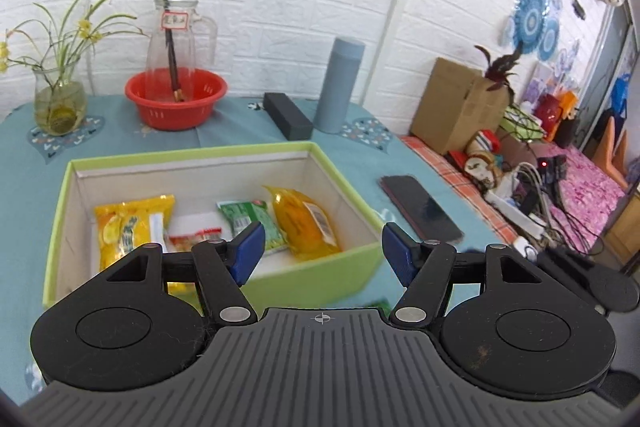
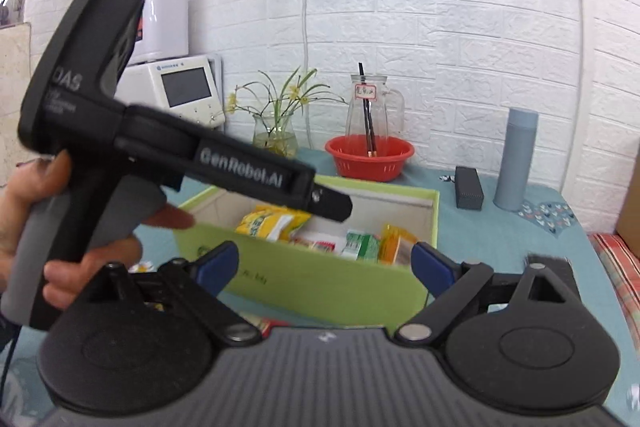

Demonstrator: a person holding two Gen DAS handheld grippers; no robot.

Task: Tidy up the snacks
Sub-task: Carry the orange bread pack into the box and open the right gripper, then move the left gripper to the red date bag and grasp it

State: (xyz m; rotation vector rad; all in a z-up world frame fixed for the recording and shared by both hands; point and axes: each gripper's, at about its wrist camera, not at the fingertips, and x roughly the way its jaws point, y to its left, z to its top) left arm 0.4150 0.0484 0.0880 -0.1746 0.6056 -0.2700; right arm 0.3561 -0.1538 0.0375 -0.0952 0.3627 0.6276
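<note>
Hovering near box (image 1: 208, 163) on bench (image 1: 24, 155), both tools empty: left tool (image 1: 323, 251) half open, right tool (image 2: 325, 267) wide. Snacks (image 1: 302, 223) inside box. Phone (image 1: 420, 207) just right of box; bowl (image 1: 176, 99), flask (image 1: 338, 87), case (image 1: 287, 115) behind.

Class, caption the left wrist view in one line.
Open hand-held gripper above a green box holding snack packets.

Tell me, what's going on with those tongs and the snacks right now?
Left tongs and right tongs open, empty. Four snack packets in the green box. Nothing blocking the box.
</note>
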